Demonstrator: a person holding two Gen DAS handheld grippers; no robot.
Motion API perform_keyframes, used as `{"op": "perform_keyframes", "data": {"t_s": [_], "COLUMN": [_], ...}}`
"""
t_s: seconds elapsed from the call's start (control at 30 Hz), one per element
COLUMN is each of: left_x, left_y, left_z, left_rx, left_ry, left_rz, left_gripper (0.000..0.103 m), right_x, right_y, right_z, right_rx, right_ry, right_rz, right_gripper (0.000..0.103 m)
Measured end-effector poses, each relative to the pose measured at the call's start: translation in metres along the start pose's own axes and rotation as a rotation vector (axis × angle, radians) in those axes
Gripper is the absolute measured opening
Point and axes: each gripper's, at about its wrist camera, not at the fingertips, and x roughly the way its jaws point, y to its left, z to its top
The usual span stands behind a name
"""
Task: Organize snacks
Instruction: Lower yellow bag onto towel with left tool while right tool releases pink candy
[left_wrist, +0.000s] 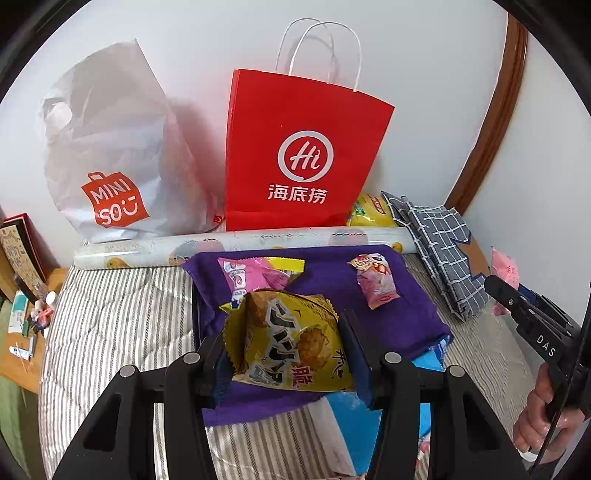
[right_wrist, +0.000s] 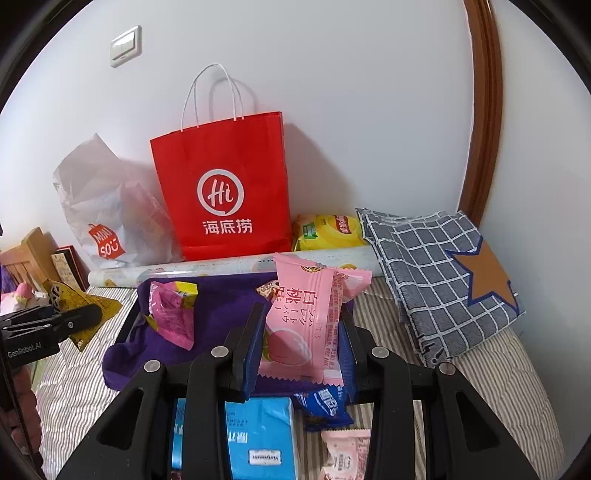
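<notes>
My left gripper (left_wrist: 286, 343) is shut on a yellow snack packet (left_wrist: 291, 343) and holds it above a purple cloth (left_wrist: 406, 306) spread on the bed. My right gripper (right_wrist: 301, 332) is shut on a pink peach-print packet (right_wrist: 303, 317) over the same purple cloth (right_wrist: 221, 295). On the cloth lie a pink-and-yellow packet (left_wrist: 251, 275) and a small pink packet (left_wrist: 376, 284). At the right edge of the left wrist view, the right gripper (left_wrist: 498, 290) carries its pink packet (left_wrist: 504, 269). At the left of the right wrist view, the left gripper (right_wrist: 79, 319) carries the yellow packet (right_wrist: 96, 304).
A red paper bag (left_wrist: 303, 147) and a white plastic bag (left_wrist: 110, 155) stand against the wall behind a paper roll (left_wrist: 295, 236). A yellow chips bag (right_wrist: 328, 232) and a checked cloth (right_wrist: 424, 273) lie at the right. A blue tissue pack (right_wrist: 258, 435) and a blue packet (right_wrist: 325, 406) lie near me.
</notes>
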Motion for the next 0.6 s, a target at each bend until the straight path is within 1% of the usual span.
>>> {"op": "perform_keyframes", "data": {"t_s": [0.23, 0.4, 0.6], "left_x": [0.016, 0.030, 0.046], "left_y": [0.009, 0.012, 0.015], "left_z": [0.010, 0.017, 0.026], "left_rx": [-0.013, -0.019, -0.017], "left_ry": [0.011, 0.026, 0.036], "left_rz": [-0.005, -0.009, -0.003], "left_gripper": [0.050, 0.050, 0.050], "right_x": [0.018, 0.035, 0.059], "right_y": [-0.005, -0.009, -0.003], "right_z": [0.005, 0.009, 0.014], "right_rx": [0.015, 0.022, -0.010], "right_ry": [0.002, 0.021, 0.047], "right_rz": [0.055, 0.080, 0.072], "right_gripper": [0.036, 0.036, 0.036]}}
